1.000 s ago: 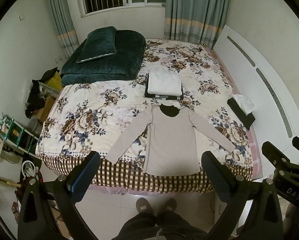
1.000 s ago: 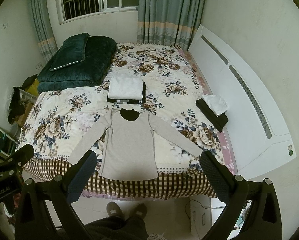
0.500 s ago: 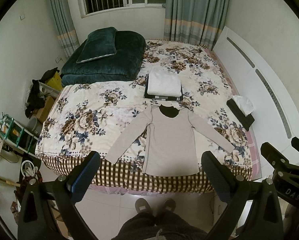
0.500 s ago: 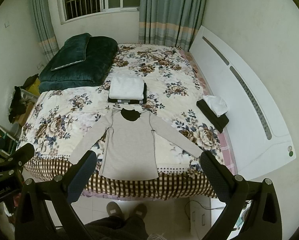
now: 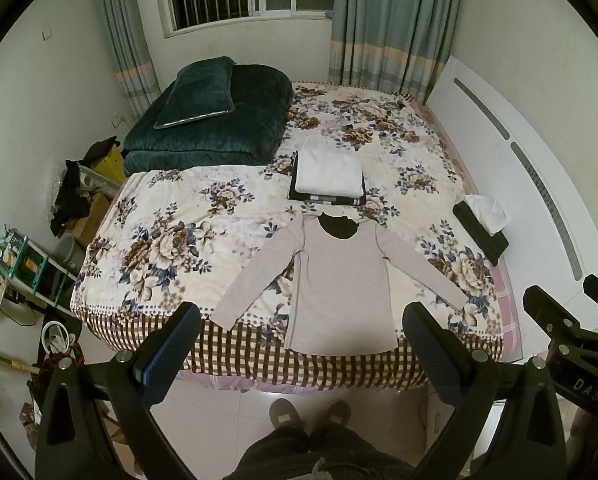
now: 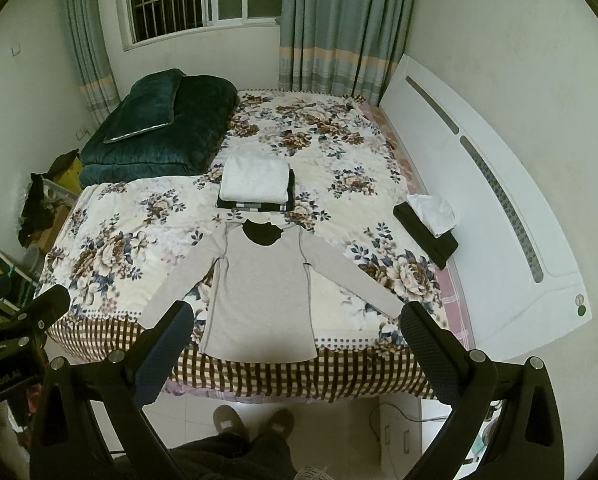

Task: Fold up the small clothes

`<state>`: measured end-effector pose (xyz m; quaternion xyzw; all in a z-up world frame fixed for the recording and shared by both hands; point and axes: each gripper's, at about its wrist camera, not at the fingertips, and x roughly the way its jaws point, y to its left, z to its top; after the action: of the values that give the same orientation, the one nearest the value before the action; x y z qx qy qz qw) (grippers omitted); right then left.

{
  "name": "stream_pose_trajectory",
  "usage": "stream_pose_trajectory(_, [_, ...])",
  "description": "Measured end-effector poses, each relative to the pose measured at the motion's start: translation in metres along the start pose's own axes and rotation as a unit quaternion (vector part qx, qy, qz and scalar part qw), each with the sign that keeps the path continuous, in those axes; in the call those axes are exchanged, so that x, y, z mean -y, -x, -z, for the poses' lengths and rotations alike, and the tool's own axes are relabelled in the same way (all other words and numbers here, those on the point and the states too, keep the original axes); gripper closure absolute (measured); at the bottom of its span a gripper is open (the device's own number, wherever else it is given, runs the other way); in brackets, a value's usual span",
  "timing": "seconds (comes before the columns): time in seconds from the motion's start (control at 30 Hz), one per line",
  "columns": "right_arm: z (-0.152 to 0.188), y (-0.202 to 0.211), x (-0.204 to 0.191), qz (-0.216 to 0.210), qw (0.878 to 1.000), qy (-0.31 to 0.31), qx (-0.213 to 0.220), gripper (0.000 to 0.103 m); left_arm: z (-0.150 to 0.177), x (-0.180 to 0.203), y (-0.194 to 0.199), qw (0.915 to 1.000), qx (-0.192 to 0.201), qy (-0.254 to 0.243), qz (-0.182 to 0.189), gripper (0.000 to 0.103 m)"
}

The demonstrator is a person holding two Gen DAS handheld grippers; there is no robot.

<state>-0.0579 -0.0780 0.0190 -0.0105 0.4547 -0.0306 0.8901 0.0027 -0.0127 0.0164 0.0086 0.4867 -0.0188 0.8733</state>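
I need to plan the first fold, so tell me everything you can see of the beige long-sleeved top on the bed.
The beige long-sleeved top lies flat and unfolded at the near edge of the floral bedspread, neck away from the person, hem over the checked border. Both sleeves spread out diagonally. It looks like thin, soft knit, with a dark inside showing at the round neckline and darker seam lines down the sides. The neck lies close to the folded stack behind it; whether they touch is unclear. Neither gripper touches it.

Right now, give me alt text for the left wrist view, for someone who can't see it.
A beige long-sleeved shirt lies flat, sleeves spread, at the near edge of a floral bed, framed by the open left gripper. Beyond it sits a stack of folded clothes.
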Motion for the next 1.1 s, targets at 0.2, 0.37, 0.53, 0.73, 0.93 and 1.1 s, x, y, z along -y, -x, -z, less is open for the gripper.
stream_pose_trajectory(0.2, [-0.001,0.001,0.0,0.0,1.0,0.0,0.001,0.0,0.0,0.0,0.0,1.0,0.001,0.0,0.001,0.0])
stream_pose_trajectory(0.37, [-0.002,0.0,0.0,0.0,1.0,0.0,0.001,0.0,-0.017,0.01,0.009,1.0,0.003,0.0,0.0,0.0])
stream_pose_trajectory(0.53, [-0.001,-0.001,0.0,0.0,1.0,0.0,0.001,0.0,-0.014,0.009,0.009,1.0,0.003,0.0,0.001,0.0])
stream_pose_trajectory(0.73, [-0.001,-0.013,0.001,0.001,1.0,-0.011,-0.01,0.0,-0.029,0.013,0.002,0.9999,0.011,-0.003,-0.004,0.0])
stream_pose_trajectory(0.93, [-0.013,-0.066,0.025,0.012,0.997,-0.072,-0.038,0.0,-0.048,0.004,-0.062,0.998,0.05,-0.004,-0.039,0.0])
stream_pose_trajectory(1.1, [0.009,-0.163,0.091,0.053,0.981,-0.168,-0.078,0.0,-0.047,0.011,-0.15,0.9954,0.046,-0.038,-0.074,0.0])
